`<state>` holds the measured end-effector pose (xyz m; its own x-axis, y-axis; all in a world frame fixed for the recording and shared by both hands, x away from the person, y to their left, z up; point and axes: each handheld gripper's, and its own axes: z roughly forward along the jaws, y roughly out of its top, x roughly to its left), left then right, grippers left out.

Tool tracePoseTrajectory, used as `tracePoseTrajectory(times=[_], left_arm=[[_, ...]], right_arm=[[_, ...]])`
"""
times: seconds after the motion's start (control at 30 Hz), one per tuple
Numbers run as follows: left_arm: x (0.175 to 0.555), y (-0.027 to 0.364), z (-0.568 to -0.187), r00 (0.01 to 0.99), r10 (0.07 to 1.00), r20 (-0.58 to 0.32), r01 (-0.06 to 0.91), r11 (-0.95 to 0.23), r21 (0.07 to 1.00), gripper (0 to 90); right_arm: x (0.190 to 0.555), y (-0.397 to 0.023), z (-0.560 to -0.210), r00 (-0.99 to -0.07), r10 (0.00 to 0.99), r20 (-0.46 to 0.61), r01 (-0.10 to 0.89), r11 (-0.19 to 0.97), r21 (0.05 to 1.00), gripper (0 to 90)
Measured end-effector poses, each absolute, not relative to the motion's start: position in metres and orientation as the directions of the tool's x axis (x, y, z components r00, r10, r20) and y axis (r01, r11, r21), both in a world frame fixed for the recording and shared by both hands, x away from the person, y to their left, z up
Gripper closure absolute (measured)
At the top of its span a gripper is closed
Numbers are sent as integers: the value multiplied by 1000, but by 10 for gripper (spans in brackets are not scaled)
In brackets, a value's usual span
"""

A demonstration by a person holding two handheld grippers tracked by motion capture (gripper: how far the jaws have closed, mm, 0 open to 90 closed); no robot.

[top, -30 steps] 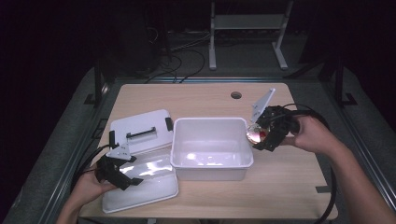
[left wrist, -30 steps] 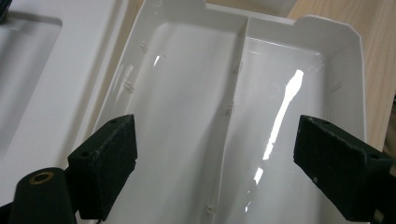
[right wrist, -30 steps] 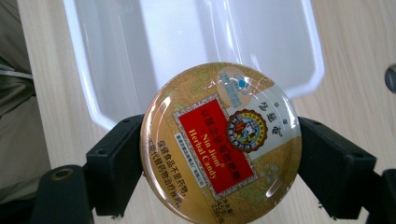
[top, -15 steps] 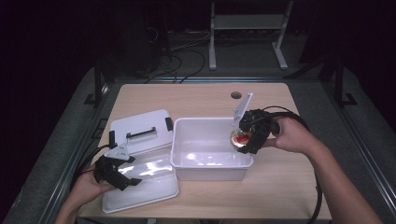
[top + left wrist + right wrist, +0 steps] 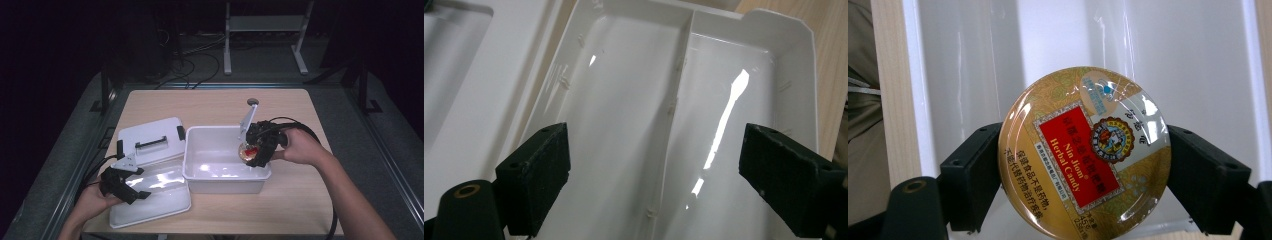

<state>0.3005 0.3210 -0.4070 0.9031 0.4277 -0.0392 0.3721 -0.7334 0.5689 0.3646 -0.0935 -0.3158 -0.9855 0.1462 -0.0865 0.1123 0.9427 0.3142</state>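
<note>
Dark floor and cables ringed the pale wooden bench [image 5: 210, 107], and on it the big white bin [image 5: 226, 176] sat open in the middle, its interior bare and glossy as far as the high view showed. Left of it lay the white lid [image 5: 150, 140] with its black handle, flat on the bench and just beside the bin, and nearer the person sat a shallow white tray [image 5: 684, 100], split by a ridge into two compartments, both empty. Over that tray hovered the left gripper [image 5: 122, 180], jaws spread wide with nothing between them. Across the bench, the right gripper [image 5: 254, 150] hung at the bin's right wall, jaws pinching a round gold candy tin [image 5: 1085, 150] by its edges, red label facing the camera. From the right gripper view the tin was above the bin's white floor, held in the air and not yet resting on anything. So by my reckoning the opening was done, the tin was picked and carried over, and what was left was the lowering and letting go, then likely the tray and lid to go back on.
</note>
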Motion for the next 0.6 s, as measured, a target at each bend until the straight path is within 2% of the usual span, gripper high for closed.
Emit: tracePoseTrajectory(times=[0.6], left_arm=[[300, 322, -407, 903, 428, -44, 374, -731, 571, 127]], right_arm=[[367, -86, -340, -986, 157, -53, 134, 944, 302, 198]])
